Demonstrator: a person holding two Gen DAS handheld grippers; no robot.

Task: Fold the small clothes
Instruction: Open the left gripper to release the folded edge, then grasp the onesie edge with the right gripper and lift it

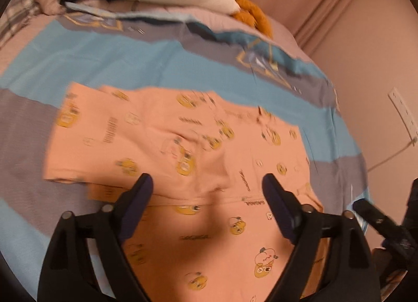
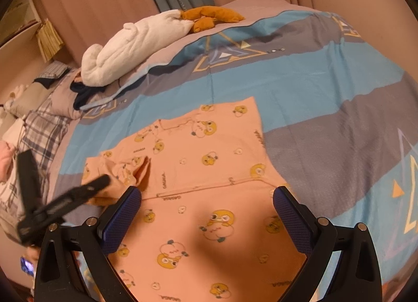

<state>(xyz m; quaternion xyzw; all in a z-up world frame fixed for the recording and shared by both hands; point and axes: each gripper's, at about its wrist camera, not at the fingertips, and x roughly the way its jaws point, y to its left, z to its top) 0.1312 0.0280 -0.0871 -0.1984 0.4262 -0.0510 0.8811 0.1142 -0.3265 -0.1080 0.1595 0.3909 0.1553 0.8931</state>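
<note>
The peach cotton garment printed with yellow cartoon chicks (image 2: 209, 160) lies spread flat on the blue-and-grey striped bedspread with triangle patterns (image 2: 326, 98), with one side folded over onto its middle, leaving a small bunched ridge of cloth there. My left tongs (image 1: 206, 184) hang over the garment's near half, the two blue-padded fingers (image 1: 138, 197) released and standing wide apart with only flat cloth below them, nothing pinched. My right tongs (image 2: 207, 194) hover over the same garment, closer to its near edge, also released, jaws spread wide and empty. In the right wrist view my left tongs show as a dark blurred shape at the garment's left edge, just beside the folded part. Beyond the garment, at the far side of the bedspread, rests a rolled white fluffy blanket (image 2: 130, 45), with an orange-brown plush toy (image 2: 209, 17) touching its end. A plaid grey-and-white cloth (image 2: 39, 129) lies off the bedspread's left side.
</note>
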